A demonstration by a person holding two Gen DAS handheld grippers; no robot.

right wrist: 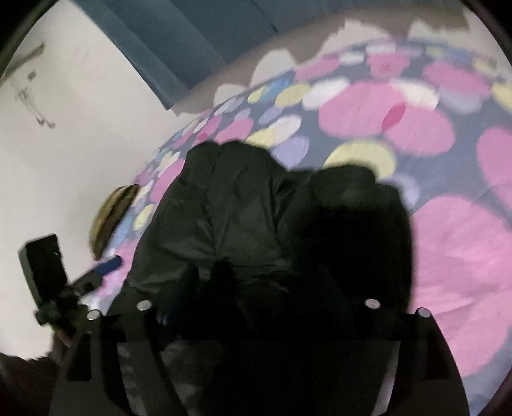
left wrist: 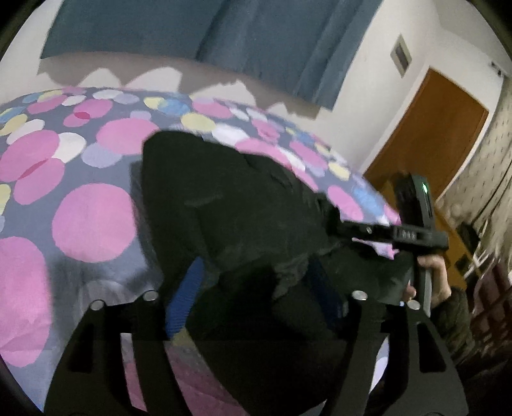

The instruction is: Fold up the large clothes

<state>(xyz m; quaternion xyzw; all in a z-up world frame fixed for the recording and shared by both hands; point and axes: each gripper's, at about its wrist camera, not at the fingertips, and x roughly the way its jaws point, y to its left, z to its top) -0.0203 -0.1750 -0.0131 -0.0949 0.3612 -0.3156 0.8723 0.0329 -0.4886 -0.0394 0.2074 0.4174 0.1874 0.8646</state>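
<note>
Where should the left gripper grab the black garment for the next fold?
Probably the near edge of the black garment, coming from the near side of the bed, low. The cloth lies bunched there between the open fingers of the left gripper, so a pinch should catch a fold.

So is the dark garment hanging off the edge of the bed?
No, the dark garment lies bunched on top of the spotted bedspread.

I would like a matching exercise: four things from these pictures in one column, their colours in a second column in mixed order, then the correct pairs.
Things:
1. garment
2. door
3. curtain
4. bed cover

Colours:
A. blue-grey
B. pink circles on grey
C. black
D. orange-brown

Pairs: 1-C, 2-D, 3-A, 4-B
</note>
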